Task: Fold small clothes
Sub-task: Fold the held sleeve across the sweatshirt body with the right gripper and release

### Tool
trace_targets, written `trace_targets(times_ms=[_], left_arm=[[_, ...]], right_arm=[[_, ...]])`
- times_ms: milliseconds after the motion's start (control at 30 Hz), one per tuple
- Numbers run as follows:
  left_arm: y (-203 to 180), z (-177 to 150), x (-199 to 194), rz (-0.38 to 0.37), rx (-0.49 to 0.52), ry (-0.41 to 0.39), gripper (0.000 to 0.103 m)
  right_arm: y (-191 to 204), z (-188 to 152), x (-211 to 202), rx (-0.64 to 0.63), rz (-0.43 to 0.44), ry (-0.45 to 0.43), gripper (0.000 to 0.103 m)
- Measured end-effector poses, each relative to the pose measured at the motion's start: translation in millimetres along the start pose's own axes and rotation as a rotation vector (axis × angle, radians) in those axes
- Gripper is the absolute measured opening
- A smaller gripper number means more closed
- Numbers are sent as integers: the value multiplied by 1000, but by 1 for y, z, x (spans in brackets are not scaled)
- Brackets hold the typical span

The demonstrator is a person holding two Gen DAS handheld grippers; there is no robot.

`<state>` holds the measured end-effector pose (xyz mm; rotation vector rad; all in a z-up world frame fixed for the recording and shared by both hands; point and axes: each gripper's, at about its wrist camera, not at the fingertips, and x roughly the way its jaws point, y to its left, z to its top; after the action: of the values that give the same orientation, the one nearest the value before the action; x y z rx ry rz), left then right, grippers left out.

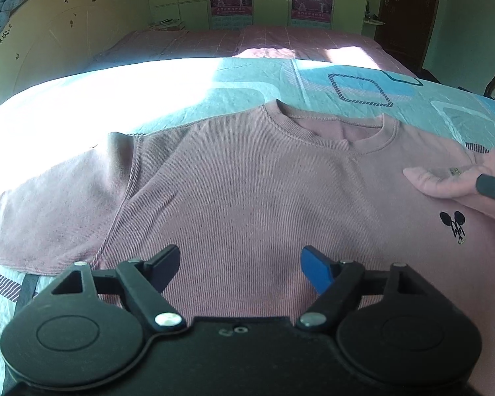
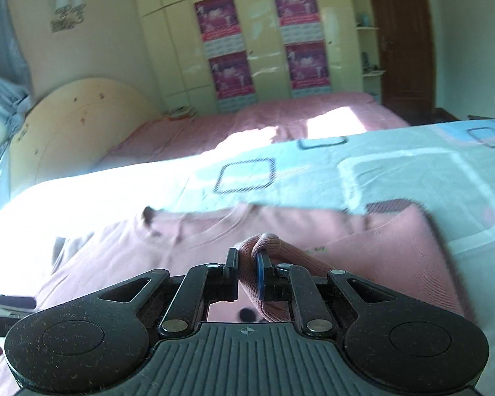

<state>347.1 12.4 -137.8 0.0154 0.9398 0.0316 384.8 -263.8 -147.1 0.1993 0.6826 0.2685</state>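
You have one pink sweater (image 1: 247,191) lying front-up on the near bed (image 1: 363,85), which wears a pale blue cover printed with squares; its collar points away from you toward the second bed (image 1: 280,41), the pink one behind. Starting at the left in your left wrist view, one sleeve (image 1: 49,204) lies spread flat out to the side, partly in bright sun. Your left gripper (image 1: 240,264) hangs over the lower middle of the sweater with its two fingers spread wide and nothing between them: one black fingertip, one blue. Further right, one small black mouse emblem (image 1: 453,226) sits on the chest, and your right hand (image 1: 445,181), one ring on it, rests on the fabric just above that emblem. In your right wrist view, your right gripper (image 2: 247,272) has its two fingers clenched on a bunched fold of the other sleeve (image 2: 267,277), the ribbed pink cloth wrapped over the blue fingertip and lifted above the body of the sweater. Behind the beds stands one wardrobe (image 2: 175,49) carrying four pink posters (image 2: 216,16), and one dark door (image 2: 402,33) at the far right.
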Motion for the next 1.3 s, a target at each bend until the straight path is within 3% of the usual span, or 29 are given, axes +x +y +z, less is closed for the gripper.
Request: trace_targets(times_ms=[167,233,267,300,400,533,633,733,867,900,933,1000,1133,1300], left_arm=[[-1,2,2,-131,9,6,85],[-14,6,2,-221,22,-6,88],[-24,8,2,-252,37,-4,89],[-35,10,4,-278,58,2,89],[-71,10,10,-335,122,20,89],[-119,2,18,-380,222,30,88],[-151,-4,26,-338,307,-4,82],[-165,-3,36,-297,315,-21,71],[-162,6,50,-273,256,-45,59],[-159,8,52,-288,236,-50,48],[-156,10,53,-308,214,-55,32],[-149,15,50,-337,159,-75,16],[-129,25,19,-399,76,-188,15],[-99,29,12,-400,-3,-213,11]], right_arm=[[22,-23,17,0,49,97,13],[18,-25,3,8,36,82,35],[14,-26,-6,19,23,64,69],[6,-25,-18,26,-2,36,89],[-14,-26,-45,18,-124,14,89],[-46,-45,-61,20,-283,64,89],[-69,-58,-67,77,-337,97,89],[-85,-64,-70,105,-368,103,89],[-93,-66,-73,106,-371,83,89],[-93,-66,-71,102,-369,79,88],[-94,-66,-70,101,-366,77,85],[-97,-64,-64,115,-352,92,60],[-100,-57,-56,157,-329,76,60],[-100,-42,-37,181,-309,52,60]])
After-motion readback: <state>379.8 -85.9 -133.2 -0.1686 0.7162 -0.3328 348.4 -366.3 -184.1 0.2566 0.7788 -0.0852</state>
